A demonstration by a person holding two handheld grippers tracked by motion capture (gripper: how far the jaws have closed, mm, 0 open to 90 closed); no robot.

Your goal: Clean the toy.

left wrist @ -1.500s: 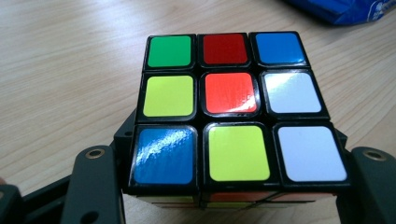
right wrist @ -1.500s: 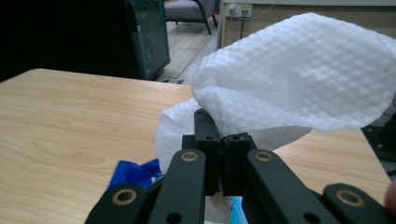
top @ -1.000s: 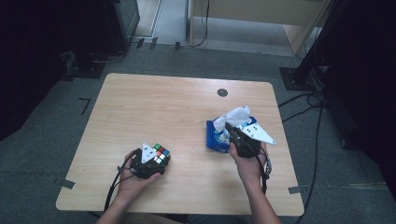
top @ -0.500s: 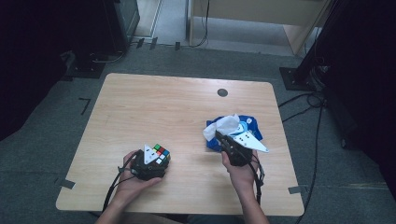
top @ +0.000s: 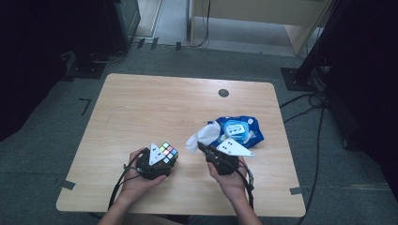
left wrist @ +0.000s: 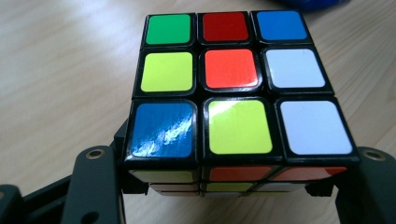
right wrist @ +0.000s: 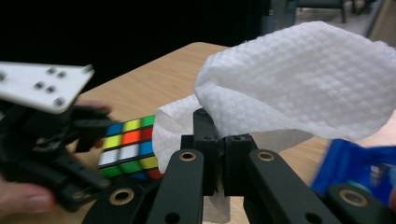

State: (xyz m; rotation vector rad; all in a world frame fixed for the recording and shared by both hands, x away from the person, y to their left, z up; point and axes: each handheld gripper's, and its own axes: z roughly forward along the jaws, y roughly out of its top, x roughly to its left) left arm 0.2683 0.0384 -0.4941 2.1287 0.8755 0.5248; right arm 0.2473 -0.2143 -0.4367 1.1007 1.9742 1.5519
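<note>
High view: left gripper (top: pixel 157 161) clamped on the puzzle cube (top: pixel 167 152) near the counter (top: pixel 155 105) front edge; right gripper (top: pixel 213 154) clenched on a white wipe (top: pixel 201 138), blue wipe pack (top: pixel 239 131) just behind.

Left gripper view: cube (left wrist: pixel 233 88) stiff, smooth-faced, pinched at opposite sides.

Right gripper view: wipe (right wrist: pixel 289 79) limp, light, probably damp; pinched at one corner, held near the cube (right wrist: pixel 128 149).

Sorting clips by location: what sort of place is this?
Probably a lab or recording workspace: a bare wooden table on grey carpet, with cables and black equipment stands around it.
</note>
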